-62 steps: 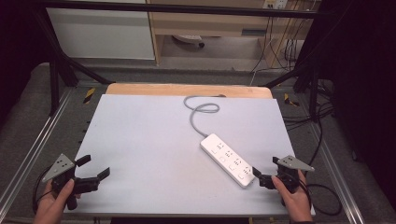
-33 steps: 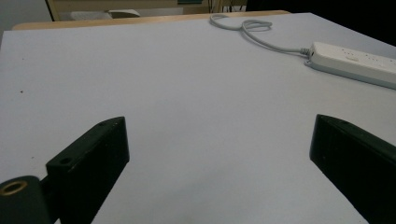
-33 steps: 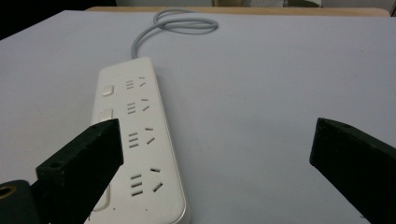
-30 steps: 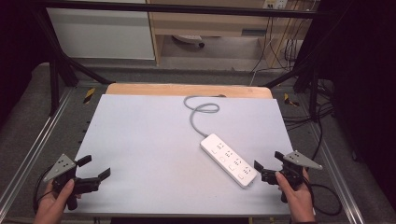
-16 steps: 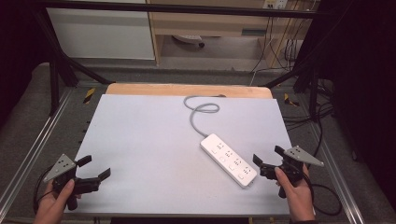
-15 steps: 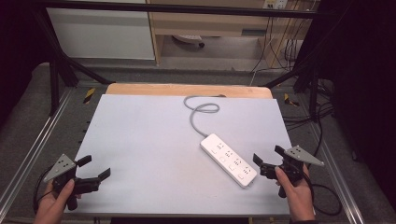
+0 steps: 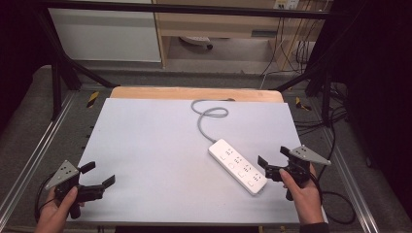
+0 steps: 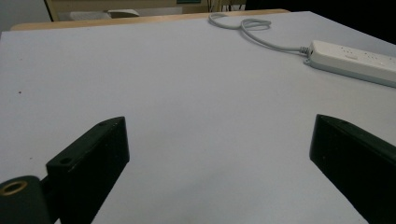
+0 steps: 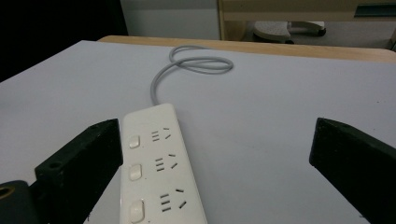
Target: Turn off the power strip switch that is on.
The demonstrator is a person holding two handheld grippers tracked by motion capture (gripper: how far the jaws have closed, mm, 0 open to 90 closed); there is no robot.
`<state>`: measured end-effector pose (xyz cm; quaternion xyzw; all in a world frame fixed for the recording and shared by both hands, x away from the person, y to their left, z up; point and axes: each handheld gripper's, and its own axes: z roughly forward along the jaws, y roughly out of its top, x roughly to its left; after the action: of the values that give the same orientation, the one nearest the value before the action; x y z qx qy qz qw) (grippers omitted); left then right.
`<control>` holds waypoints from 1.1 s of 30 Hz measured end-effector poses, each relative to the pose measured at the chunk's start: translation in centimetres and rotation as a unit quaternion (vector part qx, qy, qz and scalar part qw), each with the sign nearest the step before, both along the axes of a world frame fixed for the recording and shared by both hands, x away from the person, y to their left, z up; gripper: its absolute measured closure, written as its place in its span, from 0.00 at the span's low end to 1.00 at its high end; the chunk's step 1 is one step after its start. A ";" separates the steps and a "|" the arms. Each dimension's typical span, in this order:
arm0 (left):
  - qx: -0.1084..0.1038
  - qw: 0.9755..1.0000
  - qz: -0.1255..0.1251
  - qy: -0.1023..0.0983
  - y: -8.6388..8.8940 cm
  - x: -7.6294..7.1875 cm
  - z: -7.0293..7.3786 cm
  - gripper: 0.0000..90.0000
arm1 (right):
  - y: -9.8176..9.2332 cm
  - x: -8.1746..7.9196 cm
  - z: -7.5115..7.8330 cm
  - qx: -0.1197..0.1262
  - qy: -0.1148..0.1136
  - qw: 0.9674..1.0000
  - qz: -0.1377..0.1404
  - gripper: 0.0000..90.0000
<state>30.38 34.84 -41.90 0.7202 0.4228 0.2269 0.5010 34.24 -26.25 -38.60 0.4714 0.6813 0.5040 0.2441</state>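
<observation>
A white power strip (image 7: 237, 165) lies flat and diagonal on the pale grey table (image 7: 160, 145), right of centre. Its grey cord (image 7: 206, 116) loops toward the table's far edge. My right gripper (image 7: 273, 159) is held open at the table's right front, jaws wide, just beside the strip's near end. In the right gripper view the power strip (image 9: 156, 163) with its switches runs up beside the left jaw, and its cord (image 9: 196, 63) curls beyond. My left gripper (image 7: 99, 174) is open at the front left corner with nothing between its jaws. The power strip (image 8: 355, 58) lies far off in the left gripper view.
A wooden strip (image 7: 194, 93) borders the table's far edge. Metal rails (image 7: 39, 150) run along both sides. Cables (image 7: 316, 121) hang off to the right. A cabinet (image 7: 107, 34) and shelving stand behind the table.
My right gripper has shifted slightly and turned its jaws toward the power strip's near end. The left gripper has barely moved.
</observation>
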 end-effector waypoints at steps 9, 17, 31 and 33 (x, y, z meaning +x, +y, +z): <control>0.000 1.000 0.000 0.000 0.0 0.0 0.0 0.05 | 1.5 0.9 0.4 -0.005 -0.001 1.000 0.012 0.03; 0.001 1.000 0.000 -0.001 0.0 0.0 0.0 0.05 | 2.5 1.6 0.6 -0.008 0.000 1.000 0.018 0.03; -0.001 1.000 0.000 0.000 0.0 0.0 0.0 0.05 | 3.4 2.3 0.9 -0.008 0.003 1.000 0.024 0.03; -0.001 1.000 0.000 0.000 0.0 0.0 0.0 0.05 | 3.6 2.4 1.0 -0.008 0.002 1.000 0.026 0.03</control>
<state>30.40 34.85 -41.90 0.7199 0.4231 0.2261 0.5016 36.61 -22.69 -37.63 0.4523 0.6981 0.5035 0.2336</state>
